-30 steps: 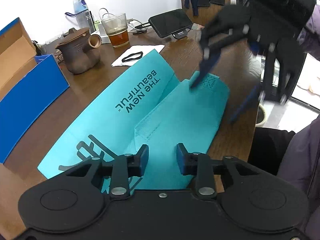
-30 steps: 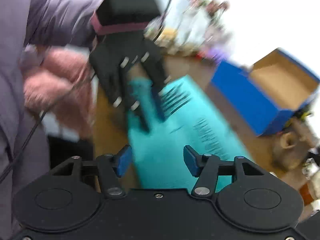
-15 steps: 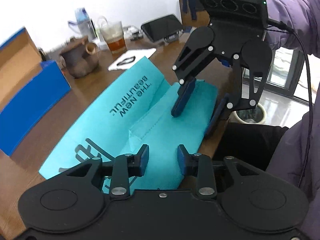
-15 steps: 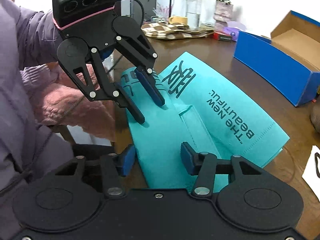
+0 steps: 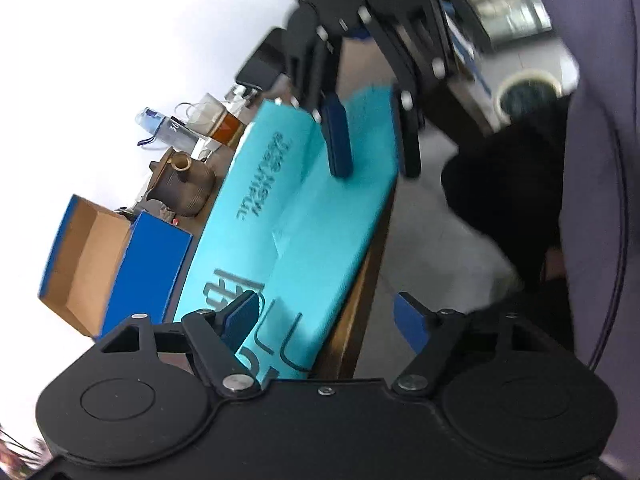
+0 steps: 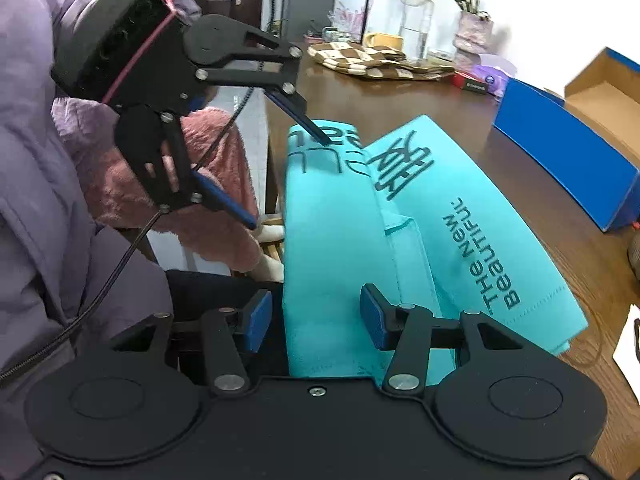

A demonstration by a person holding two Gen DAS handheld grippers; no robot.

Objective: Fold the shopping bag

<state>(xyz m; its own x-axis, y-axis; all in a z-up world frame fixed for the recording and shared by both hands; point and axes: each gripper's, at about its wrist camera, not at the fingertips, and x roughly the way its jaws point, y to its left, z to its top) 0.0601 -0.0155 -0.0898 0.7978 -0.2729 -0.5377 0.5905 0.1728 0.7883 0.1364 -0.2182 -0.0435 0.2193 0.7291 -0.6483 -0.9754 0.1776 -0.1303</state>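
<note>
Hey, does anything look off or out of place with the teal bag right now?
The teal fabric shopping bag overhangs the wooden table edge on the person's side, its near fold hanging past the rim. Both the left gripper and right gripper are open around that overhanging fold.

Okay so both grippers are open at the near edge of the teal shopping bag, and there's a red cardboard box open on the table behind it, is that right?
Not quite: the cardboard box is blue, not red, as the right wrist view shows. The rest holds: the left gripper and right gripper are both open at the near edge of the teal shopping bag on the table.
</note>
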